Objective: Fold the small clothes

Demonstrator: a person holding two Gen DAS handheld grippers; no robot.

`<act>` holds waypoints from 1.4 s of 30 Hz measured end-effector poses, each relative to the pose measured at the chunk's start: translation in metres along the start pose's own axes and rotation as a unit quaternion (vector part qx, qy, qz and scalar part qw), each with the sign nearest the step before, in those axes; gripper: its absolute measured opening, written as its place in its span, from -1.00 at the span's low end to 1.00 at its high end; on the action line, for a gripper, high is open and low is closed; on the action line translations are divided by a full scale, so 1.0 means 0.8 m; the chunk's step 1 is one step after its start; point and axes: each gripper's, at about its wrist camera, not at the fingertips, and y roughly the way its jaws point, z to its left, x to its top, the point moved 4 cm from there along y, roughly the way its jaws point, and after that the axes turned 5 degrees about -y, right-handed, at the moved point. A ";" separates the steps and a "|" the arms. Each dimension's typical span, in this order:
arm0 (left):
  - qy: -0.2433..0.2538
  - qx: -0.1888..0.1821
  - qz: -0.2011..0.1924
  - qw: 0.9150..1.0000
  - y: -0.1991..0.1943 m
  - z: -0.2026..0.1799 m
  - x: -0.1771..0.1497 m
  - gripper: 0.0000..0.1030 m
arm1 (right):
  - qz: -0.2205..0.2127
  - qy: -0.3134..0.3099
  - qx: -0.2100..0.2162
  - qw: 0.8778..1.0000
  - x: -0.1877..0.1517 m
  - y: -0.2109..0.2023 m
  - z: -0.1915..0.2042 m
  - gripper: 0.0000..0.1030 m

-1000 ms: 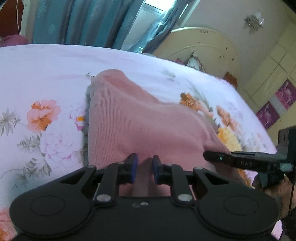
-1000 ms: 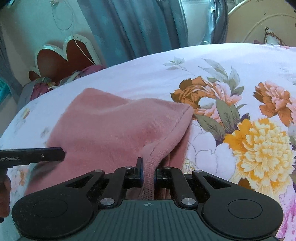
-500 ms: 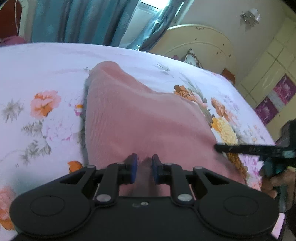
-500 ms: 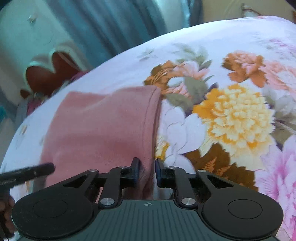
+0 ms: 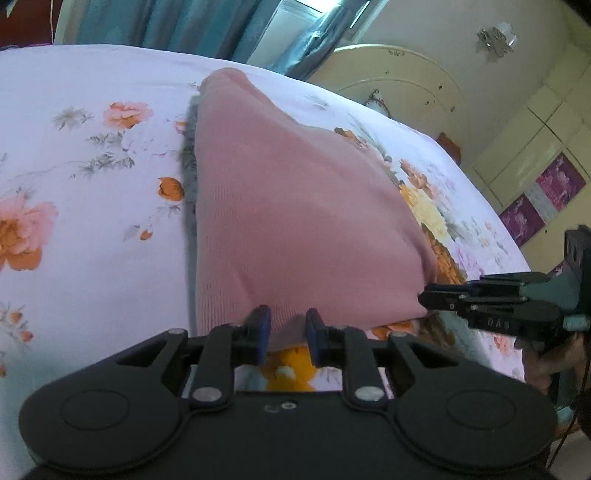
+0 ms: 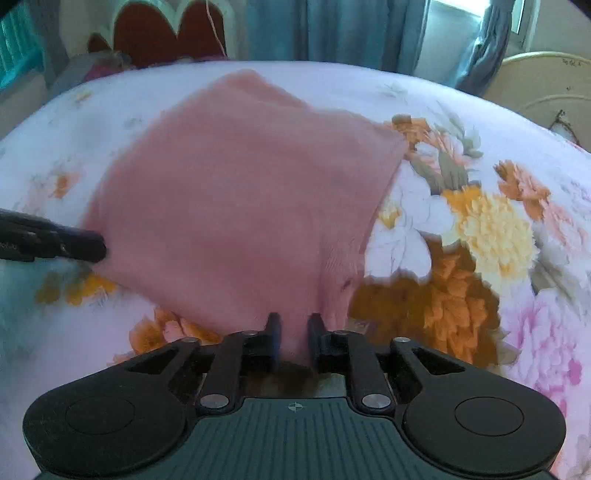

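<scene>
Pink ribbed knit garment [image 5: 295,214] spread across a floral-printed bedsheet [image 5: 92,221], far edge lying flat toward the teal curtains [image 5: 207,26], near edge lifted clear of the sheet. Near-left corner of that garment pinched in the left gripper [image 5: 284,328], blue-padded jaws drawn narrow with a fold of knit between them. Near-right corner pinched likewise in the right gripper [image 6: 293,338], jaws narrow and clamped on bunched pink cloth. Each tool visible from the other's camera at the garment's side edge: black fingers at the right edge in the left view, at the left edge in the right view. Cloth taut between the two corners, sagging slightly in the middle.

Judged stage: near hem raised, ready for carrying over toward the far edge of the garment to make a fold.

Risks from here, as judgement only:
- Thin pinch on either corner; a sharp tug or uneven pull likely to slip the knit out of one tool, dropping that side in a crumple.
- Unequal travel of the two corners likely to skew the fold, leaving edges of the garment misaligned.
- Too much tension likely to drag the far edge of the garment along the sheet instead of folding over it.
- Sagging middle likely to land first and trap a crease.
</scene>
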 end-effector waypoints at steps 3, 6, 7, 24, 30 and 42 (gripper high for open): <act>0.012 -0.001 -0.049 0.999 -0.019 -0.001 0.035 -0.38 | -0.066 0.007 0.002 0.998 0.034 -0.026 -0.002 -0.72; 0.034 0.006 -0.092 0.995 -0.011 0.000 0.107 -0.36 | -0.117 0.028 -0.027 0.992 0.093 -0.017 -0.020 -0.72; 0.041 0.008 -0.105 0.994 -0.003 0.000 0.133 -0.36 | -0.128 0.032 -0.031 0.991 0.114 -0.005 -0.028 -0.72; 0.055 0.029 -0.086 0.994 0.115 0.025 0.223 -0.34 | -0.128 0.048 -0.013 0.991 0.224 0.096 -0.057 -0.71; 0.005 0.068 -0.051 0.996 0.146 0.061 0.244 -0.36 | -0.054 0.059 -0.009 0.997 0.234 0.163 -0.077 -0.72; 0.070 0.065 -0.065 0.993 0.079 -0.005 0.140 -0.15 | -0.070 0.013 0.007 0.997 0.154 0.088 -0.032 0.04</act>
